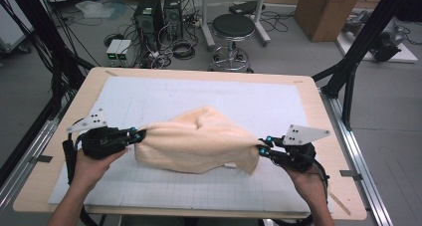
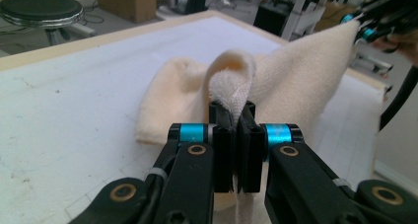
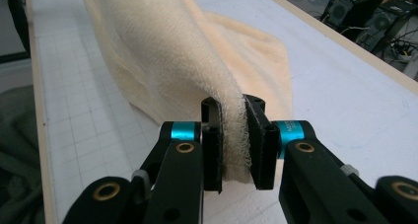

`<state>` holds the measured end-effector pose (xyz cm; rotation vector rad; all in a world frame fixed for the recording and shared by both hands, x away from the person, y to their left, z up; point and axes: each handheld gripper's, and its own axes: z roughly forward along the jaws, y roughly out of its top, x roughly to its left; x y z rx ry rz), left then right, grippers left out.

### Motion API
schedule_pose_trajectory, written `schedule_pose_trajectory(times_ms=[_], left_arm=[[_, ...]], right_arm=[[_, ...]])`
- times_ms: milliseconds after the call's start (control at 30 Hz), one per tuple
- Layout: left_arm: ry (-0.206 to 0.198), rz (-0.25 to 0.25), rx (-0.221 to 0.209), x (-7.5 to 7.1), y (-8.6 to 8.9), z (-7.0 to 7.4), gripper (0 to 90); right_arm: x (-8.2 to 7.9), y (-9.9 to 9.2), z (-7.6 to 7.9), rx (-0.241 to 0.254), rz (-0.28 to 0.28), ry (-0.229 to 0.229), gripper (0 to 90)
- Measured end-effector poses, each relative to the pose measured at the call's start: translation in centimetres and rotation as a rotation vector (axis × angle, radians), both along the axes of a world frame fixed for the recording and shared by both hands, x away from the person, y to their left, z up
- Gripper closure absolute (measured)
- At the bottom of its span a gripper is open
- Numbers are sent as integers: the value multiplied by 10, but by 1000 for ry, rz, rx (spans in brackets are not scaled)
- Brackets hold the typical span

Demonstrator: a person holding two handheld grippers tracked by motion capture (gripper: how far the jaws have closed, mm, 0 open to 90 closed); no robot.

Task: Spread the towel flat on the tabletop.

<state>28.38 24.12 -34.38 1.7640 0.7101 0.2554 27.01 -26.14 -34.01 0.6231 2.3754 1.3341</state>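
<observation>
A cream towel (image 1: 199, 141) hangs stretched between both grippers above the white grid mat (image 1: 164, 96). My left gripper (image 1: 138, 135) pinches its left end; in the left gripper view the black jaws of the left gripper (image 2: 235, 116) are shut on a folded hem of the towel (image 2: 291, 76). At the towel's right end my right gripper (image 1: 262, 148) is shut on the edge. The right gripper view shows the right gripper (image 3: 231, 116) clamping a thick fold of the towel (image 3: 162, 51). The towel's middle bulges up and its lower part sags to the mat.
The mat lies on a wooden table (image 1: 321, 106). Beyond the far edge stand a black stool (image 1: 233, 29), computer towers (image 1: 149, 14), tangled cables and a cardboard box (image 1: 326, 9). Black frame posts (image 1: 348, 81) flank the table's right side.
</observation>
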Motion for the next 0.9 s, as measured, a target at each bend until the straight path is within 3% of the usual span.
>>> schedule_pose_trajectory(times_ms=[33, 67, 200, 300, 367, 467, 600, 700, 800, 900], left_arm=[[-3, 5, 21, 1, -2, -1, 865], [7, 19, 72, 4, -7, -7, 864], [40, 63, 122, 21, -13, -28, 862], [78, 95, 125, 38, -18, -43, 859], [108, 119, 94, 52, -22, -51, 859], [135, 132, 85, 63, -26, -56, 836], [135, 115, 76, 63, -26, -57, 700], [91, 90, 101, 54, -24, -50, 646], [61, 98, 130, 46, -20, -43, 593], [42, 119, 141, 42, -16, -40, 553]], right_arm=[[2, 1, -1, -6, -3, 9, 792], [6, 4, -4, -22, -5, 17, 791], [28, 15, -27, -45, -7, 87, 789], [43, 18, -39, -71, -29, 124, 784], [52, 18, -44, -78, -43, 135, 779], [62, 17, -47, -73, -66, 143, 739], [57, 10, -42, -19, -55, 124, 668], [48, 4, -35, 24, -45, 107, 640], [37, -1, -28, 70, -36, 81, 613], [26, -1, -21, 76, -20, 57, 599]])
